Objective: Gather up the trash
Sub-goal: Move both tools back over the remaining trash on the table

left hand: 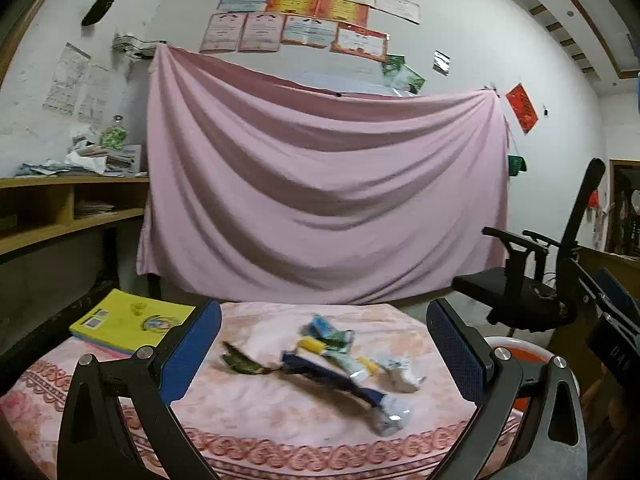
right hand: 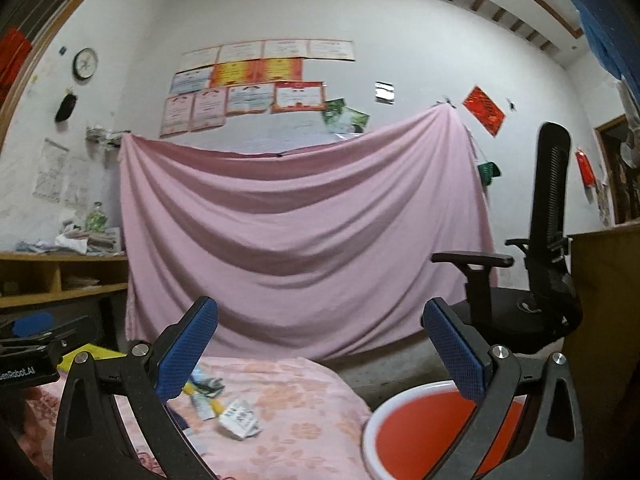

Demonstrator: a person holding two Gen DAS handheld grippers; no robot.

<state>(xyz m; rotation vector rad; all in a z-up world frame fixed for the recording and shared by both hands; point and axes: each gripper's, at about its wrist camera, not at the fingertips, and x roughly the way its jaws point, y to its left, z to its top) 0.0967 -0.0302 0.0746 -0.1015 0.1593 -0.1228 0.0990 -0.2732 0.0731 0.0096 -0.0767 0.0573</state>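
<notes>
My left claw (left hand: 324,344) is spread wide with nothing between its blue pads (left hand: 191,350), pointing over the table (left hand: 248,412) with its pink floral cloth. The trash (left hand: 332,364) lies in a loose heap at the table's middle, straight ahead at 12 o'clock of that claw: a dark leaf, a dark blue strip, yellow and blue wrappers, crumpled white paper. A yellow book (left hand: 128,320) sits at 10 o'clock, at the table's far left corner. My right claw (right hand: 320,354) is also spread wide and empty. Under its right finger, at 5 o'clock, is the red basin (right hand: 424,428), just off the table's edge; some trash (right hand: 224,408) lies at 7 o'clock on the cloth. A black chair (right hand: 536,280) stands at 2 o'clock.
</notes>
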